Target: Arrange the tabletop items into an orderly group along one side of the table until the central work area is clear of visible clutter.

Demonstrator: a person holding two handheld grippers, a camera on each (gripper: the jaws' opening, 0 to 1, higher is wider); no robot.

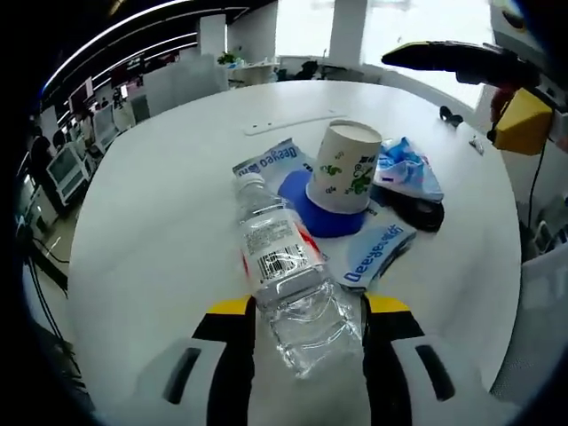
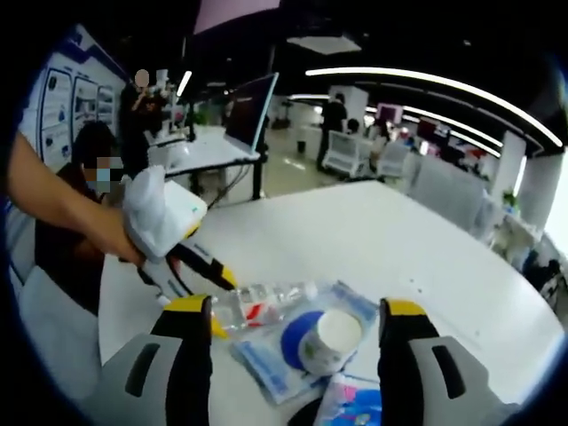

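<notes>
A clear water bottle (image 1: 286, 266) with a white cap lies on the white table, its crumpled base between my left gripper's (image 1: 308, 306) yellow-tipped jaws, which are shut on it. Beyond its cap an upturned paper cup (image 1: 346, 169) stands on a blue disc (image 1: 302, 209), on top of blue-and-white wipe packets (image 1: 380, 251). A crinkled blue packet (image 1: 408, 169) and a black object (image 1: 424, 214) lie to the cup's right. In the right gripper view a hand holds the left gripper's fingers (image 2: 206, 264) at the bottle (image 2: 266, 303). My right gripper (image 2: 297, 311) hovers open above the cup (image 2: 330, 335).
The round white table (image 1: 160, 213) has bare surface on the left and far side. A thin white strip (image 1: 293, 124) lies near the far edge. The right gripper's black jaw (image 1: 453, 58) reaches in at top right. Office desks, a monitor (image 2: 248, 111) and people stand beyond.
</notes>
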